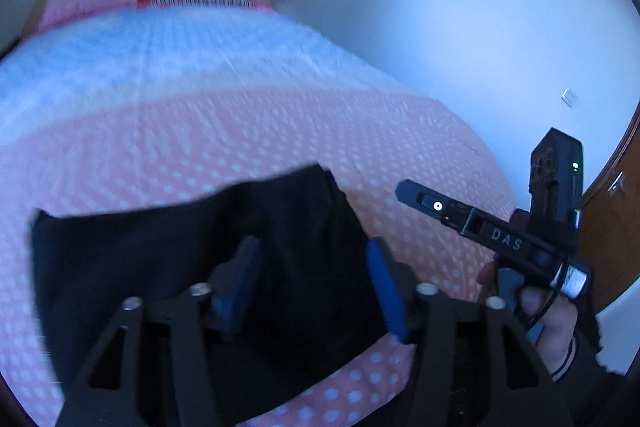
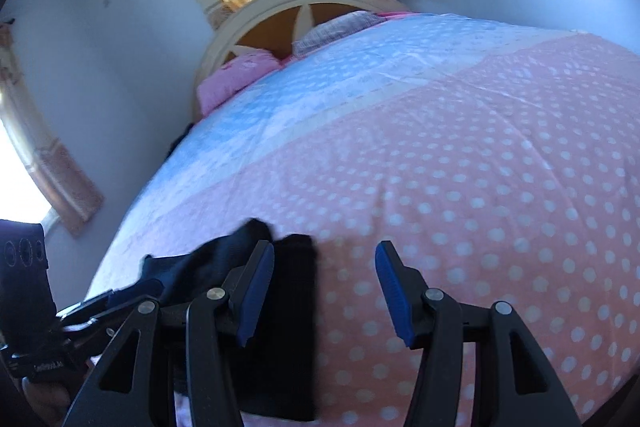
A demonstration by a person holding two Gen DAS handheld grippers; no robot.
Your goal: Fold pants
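Here the left gripper (image 1: pixel 312 287) hangs wide open over the dark pants (image 1: pixel 192 251), gripping nothing; they lie bunched on the dotted bedspread (image 1: pixel 200 131). The right gripper (image 2: pixel 324 291), equally spread and empty, sits beside them. Best pinch both corners squarely before lifting.

Each black tool (image 2: pixel 324 291) has blue finger pads (image 2: pixel 256 299), silver screws, and "DAS" lettering (image 1: pixel 506 241).

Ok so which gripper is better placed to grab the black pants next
Left. The left gripper hangs open right over the pants on the bed. The right gripper is open off their edge, mostly over bare cover.
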